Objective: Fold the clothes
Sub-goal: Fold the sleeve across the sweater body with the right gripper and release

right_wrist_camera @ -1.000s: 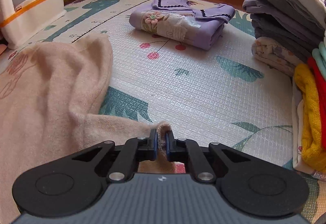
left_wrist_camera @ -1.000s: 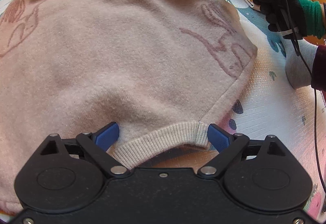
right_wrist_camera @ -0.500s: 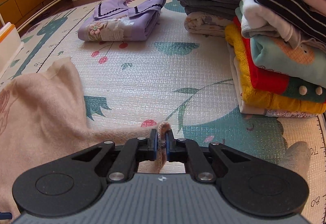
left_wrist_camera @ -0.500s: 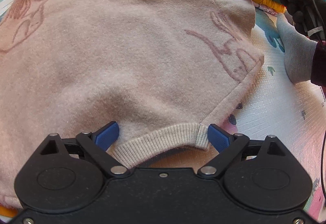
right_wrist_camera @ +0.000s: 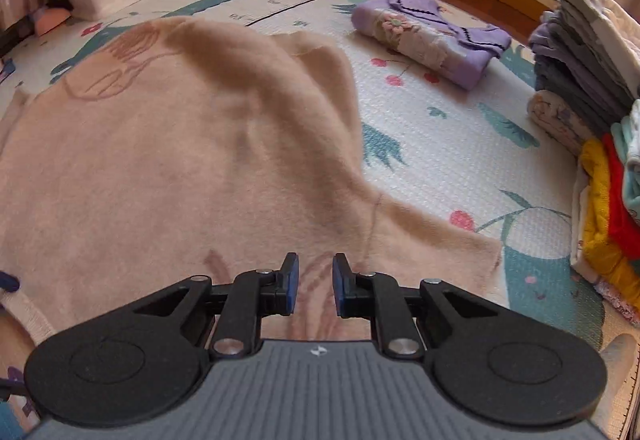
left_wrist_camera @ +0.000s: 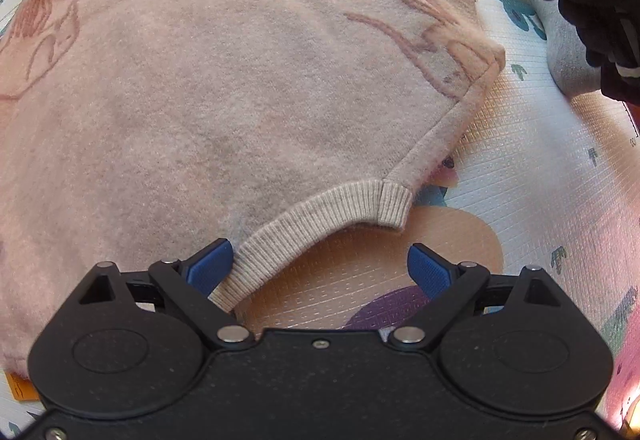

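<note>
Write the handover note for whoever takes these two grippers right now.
Left tongs: open, at the ribbed hem of the beige sweater, holding nothing; the hem's end lies against the left pad.
Right tongs: open, empty, hovering low above the sweater's near right part.
Sweater: spread on the play mat, one side already folded across the body.
Elsewhere: folded purple garment farther out on the mat, stack of folded clothes at the right.
Done: first fold.
Left: probably the remaining folds, then placing it with the folded clothes.
</note>
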A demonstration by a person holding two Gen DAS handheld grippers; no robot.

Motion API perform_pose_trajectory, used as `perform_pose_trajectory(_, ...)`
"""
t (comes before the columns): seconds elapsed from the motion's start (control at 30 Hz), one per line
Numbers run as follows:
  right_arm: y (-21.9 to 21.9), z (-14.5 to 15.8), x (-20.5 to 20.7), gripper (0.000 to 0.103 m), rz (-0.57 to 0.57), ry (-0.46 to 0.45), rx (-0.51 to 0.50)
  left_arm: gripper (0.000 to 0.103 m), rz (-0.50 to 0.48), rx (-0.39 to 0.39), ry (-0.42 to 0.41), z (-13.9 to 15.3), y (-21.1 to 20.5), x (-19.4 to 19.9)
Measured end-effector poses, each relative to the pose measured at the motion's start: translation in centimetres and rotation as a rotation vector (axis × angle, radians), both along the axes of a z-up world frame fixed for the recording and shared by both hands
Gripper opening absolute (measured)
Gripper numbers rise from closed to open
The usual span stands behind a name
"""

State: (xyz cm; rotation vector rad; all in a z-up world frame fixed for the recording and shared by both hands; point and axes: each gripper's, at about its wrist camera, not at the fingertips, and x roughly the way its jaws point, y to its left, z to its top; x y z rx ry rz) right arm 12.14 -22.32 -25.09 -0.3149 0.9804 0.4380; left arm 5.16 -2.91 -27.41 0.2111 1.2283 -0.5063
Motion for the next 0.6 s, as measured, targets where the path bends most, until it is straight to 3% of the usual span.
perform_pose_trajectory(0.07, 2.8, -1.3, -3.5, 0.018, 0.142, 0.038, -0.061, 0.094, -0.013, 0.009, 0.01, 0.0, 0.1, -0.4)
perform_pose_trajectory(0.13, 4.5, -1.9, -6.7, 0.015, 0.227, -0.006, -0.131, 0.094, -0.021, 0.005, 0.038, -0.2, 0.3, -0.7)
perform_pose_trajectory(0.17, 5.0, -1.9, -7.7, 0.014, 0.228, -0.025, -0.155, 0.094, -0.025, 0.003, 0.05, -0.3, 0.4, -0.9)
perform_pose_trajectory(0.3, 5.2, -1.3, -8.4, 0.014, 0.201, 0.037, -0.164, 0.094, -0.061, -0.014, 0.105, -0.4, 0.9, -1.8)
perform_pose_trajectory(0.33, 5.4, -1.0, -8.4, 0.014, 0.209, 0.052, -0.171, 0.091, -0.068, -0.026, 0.122, -0.1, 1.3, -1.8)
perform_pose_trajectory(0.37, 5.6, -0.8, -8.3, 0.013, 0.219, 0.066, -0.175, 0.073, -0.061, -0.04, 0.123, 0.5, 2.0, -1.3)
perform_pose_trajectory(0.43, 6.1, 0.3, -8.5, 0.013, 0.243, 0.033, -0.146, 0.055, -0.039, -0.058, 0.109, 1.7, 3.4, -0.4)
perform_pose_trajectory(0.5, 7.0, 0.8, -9.9, 0.014, 0.324, -0.035, -0.124, 0.054, 0.005, -0.015, 0.006, 3.1, 5.2, 0.1)
perform_pose_trajectory(0.53, 7.8, 0.8, -10.8, 0.025, 0.397, -0.062, -0.135, 0.054, -0.025, 0.036, -0.033, 3.2, 5.8, -0.1)
perform_pose_trajectory(0.57, 8.6, 0.6, -11.8, 0.041, 0.476, -0.086, -0.157, 0.055, -0.056, 0.086, -0.072, 3.3, 6.4, -0.4)
perform_pose_trajectory(0.6, 9.4, 0.2, -12.8, 0.047, 0.549, -0.107, -0.189, 0.056, -0.093, 0.146, -0.105, 3.2, 7.0, -0.8)
